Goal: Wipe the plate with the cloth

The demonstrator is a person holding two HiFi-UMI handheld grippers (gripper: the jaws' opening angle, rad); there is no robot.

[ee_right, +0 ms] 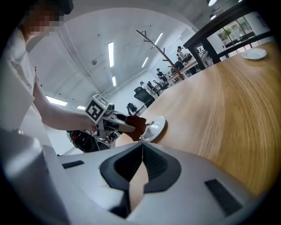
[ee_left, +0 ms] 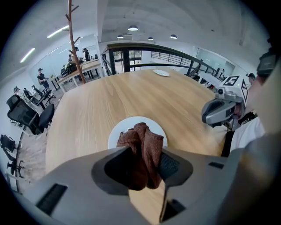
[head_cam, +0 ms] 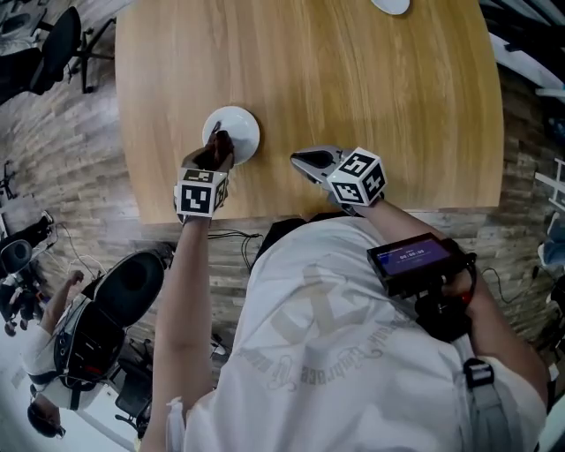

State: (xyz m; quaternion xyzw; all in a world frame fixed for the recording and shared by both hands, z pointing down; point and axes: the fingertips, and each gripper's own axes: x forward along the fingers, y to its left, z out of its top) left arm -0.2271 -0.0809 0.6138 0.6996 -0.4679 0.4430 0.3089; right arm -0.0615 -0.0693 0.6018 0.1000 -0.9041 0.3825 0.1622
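Note:
A small white plate (head_cam: 238, 131) (ee_left: 118, 132) (ee_right: 157, 127) rests on the wooden table near its front left edge. My left gripper (head_cam: 216, 152) (ee_left: 145, 165) is shut on a bunched brown cloth (head_cam: 218, 148) (ee_left: 142, 147) (ee_right: 137, 126), which hangs over the plate's near rim. My right gripper (head_cam: 305, 163) (ee_right: 141, 151) hovers over the table to the right of the plate, its jaws shut with nothing between them. It also shows at the right of the left gripper view, as the right gripper (ee_left: 219, 110).
A second white plate (head_cam: 391, 5) (ee_left: 161, 73) (ee_right: 253, 54) sits at the table's far edge. The table's front edge (head_cam: 309, 214) runs just below both grippers. Office chairs (head_cam: 53, 48), cables and equipment stand on the floor to the left.

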